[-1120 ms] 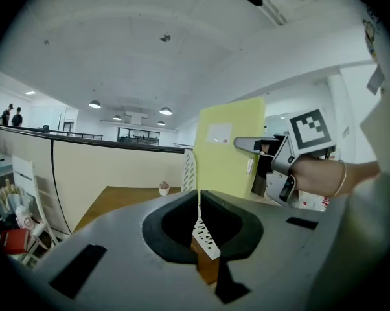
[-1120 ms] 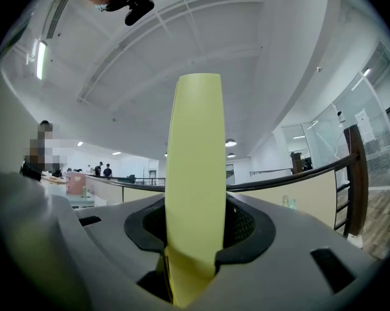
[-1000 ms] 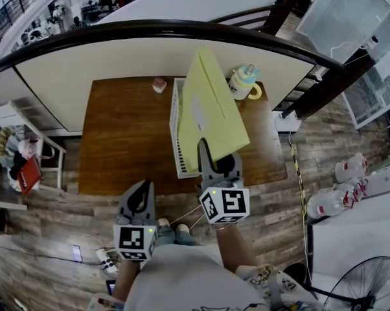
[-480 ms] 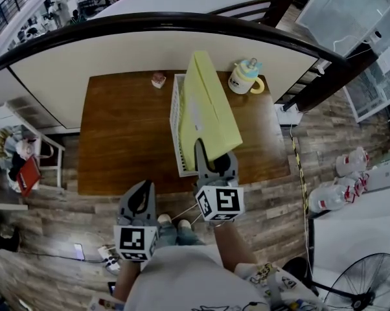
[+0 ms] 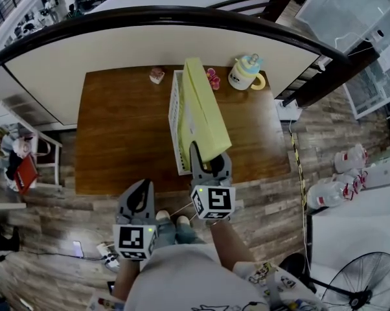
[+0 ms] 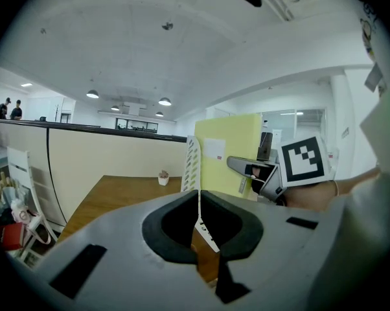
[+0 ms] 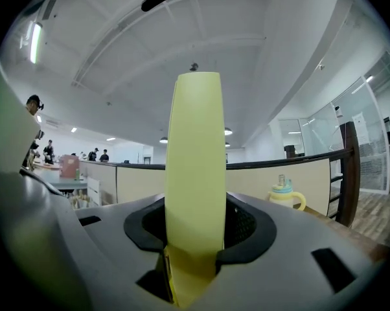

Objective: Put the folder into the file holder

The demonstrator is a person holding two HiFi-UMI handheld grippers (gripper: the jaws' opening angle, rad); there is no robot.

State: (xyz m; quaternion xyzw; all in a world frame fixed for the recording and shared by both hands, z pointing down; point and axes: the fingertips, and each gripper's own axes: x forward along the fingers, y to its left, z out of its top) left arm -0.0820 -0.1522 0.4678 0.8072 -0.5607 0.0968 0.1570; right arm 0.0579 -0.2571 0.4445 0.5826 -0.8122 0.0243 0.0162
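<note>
A yellow folder (image 5: 200, 112) stands on edge over the white slatted file holder (image 5: 175, 128) on the wooden table (image 5: 124, 135). My right gripper (image 5: 206, 158) is shut on the folder's near lower corner. In the right gripper view the folder (image 7: 195, 161) rises edge-on from between the jaws of the right gripper (image 7: 194, 241). My left gripper (image 5: 140, 189) hangs off the table's near edge, shut and empty. The left gripper view shows its jaws (image 6: 199, 203) meeting, with the file holder (image 6: 191, 167), the folder (image 6: 230, 154) and the right gripper (image 6: 245, 168) ahead.
A cream mug with a yellow handle (image 5: 247, 74) stands at the table's far right, a small pot (image 5: 157, 76) and a pink object (image 5: 212, 78) along the far edge. A curved partition with a dark rail (image 5: 182, 26) runs behind the table. A fan (image 5: 363, 284) stands at lower right.
The right gripper has sunk with the folder, which now stands more edge-on and lower over the file holder. The pink object behind it has come into sight. The left gripper has stayed put.
</note>
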